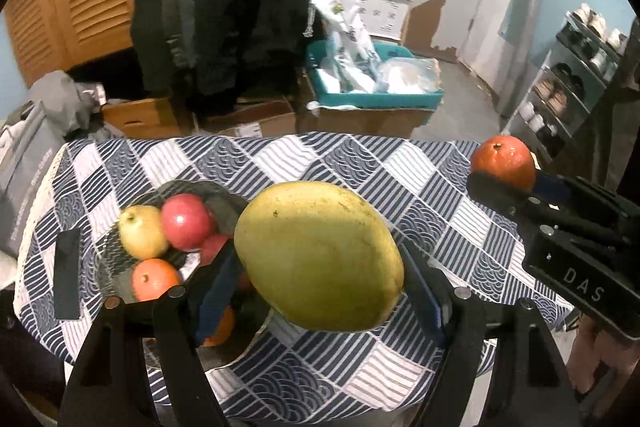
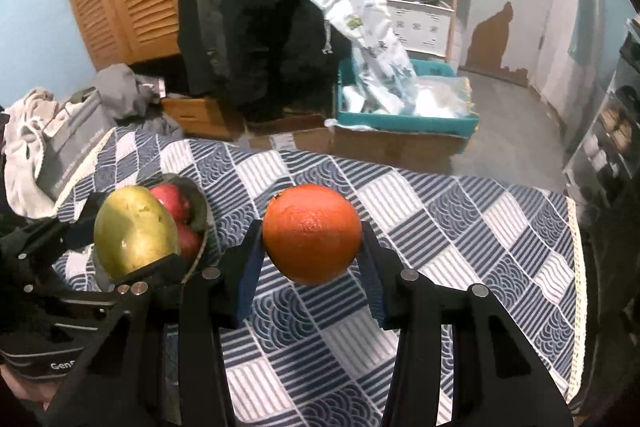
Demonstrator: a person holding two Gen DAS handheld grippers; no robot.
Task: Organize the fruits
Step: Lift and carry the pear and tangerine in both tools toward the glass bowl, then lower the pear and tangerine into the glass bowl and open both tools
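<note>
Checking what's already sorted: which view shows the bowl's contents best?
The left wrist view: the bowl shows a yellow-green fruit, red apple and orange. In the right wrist view the held mango hides most of it.

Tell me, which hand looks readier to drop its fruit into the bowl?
Probably the left: its gripper holds the mango right beside the bowl, while the right gripper's orange hangs farther off.

Left gripper (image 1: 320, 283): pitched downward, jaws clamped on mango (image 1: 320, 255), pads pressing both flanks. Right gripper (image 2: 312, 259): pitched downward, jaws clamped on orange (image 2: 312, 233), raised off tablecloth, right of left unit.
</note>
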